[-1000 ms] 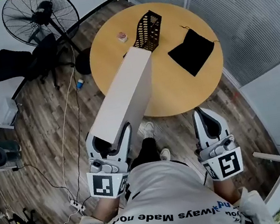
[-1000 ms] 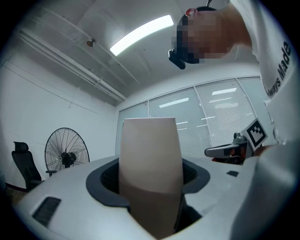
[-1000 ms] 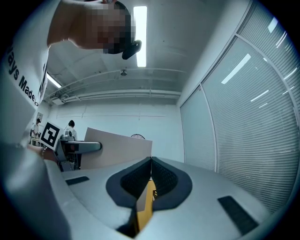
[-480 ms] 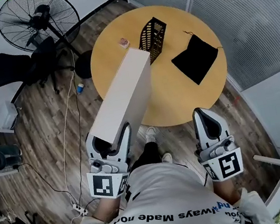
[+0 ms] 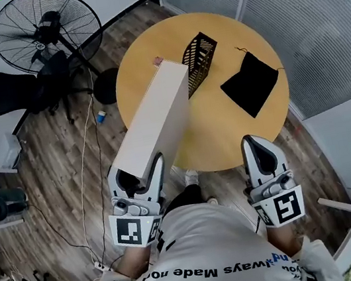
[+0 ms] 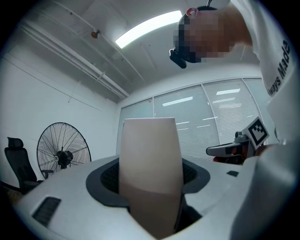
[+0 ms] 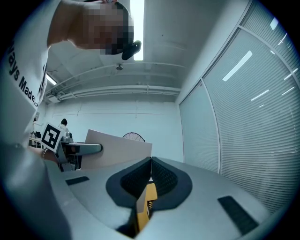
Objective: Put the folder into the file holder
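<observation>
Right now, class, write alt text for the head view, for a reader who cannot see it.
Seen from above, the left claw grips a pale folder angled toward a black mesh file holder on a round wooden table; the right claw is shut and empty. A black pouch lies beside the holder.

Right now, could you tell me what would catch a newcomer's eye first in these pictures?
The long pale folder clamped in the left gripper, jutting forward toward the round wooden table. Next, the black mesh file holder standing on that table, with a black pouch lying to its right.
</observation>
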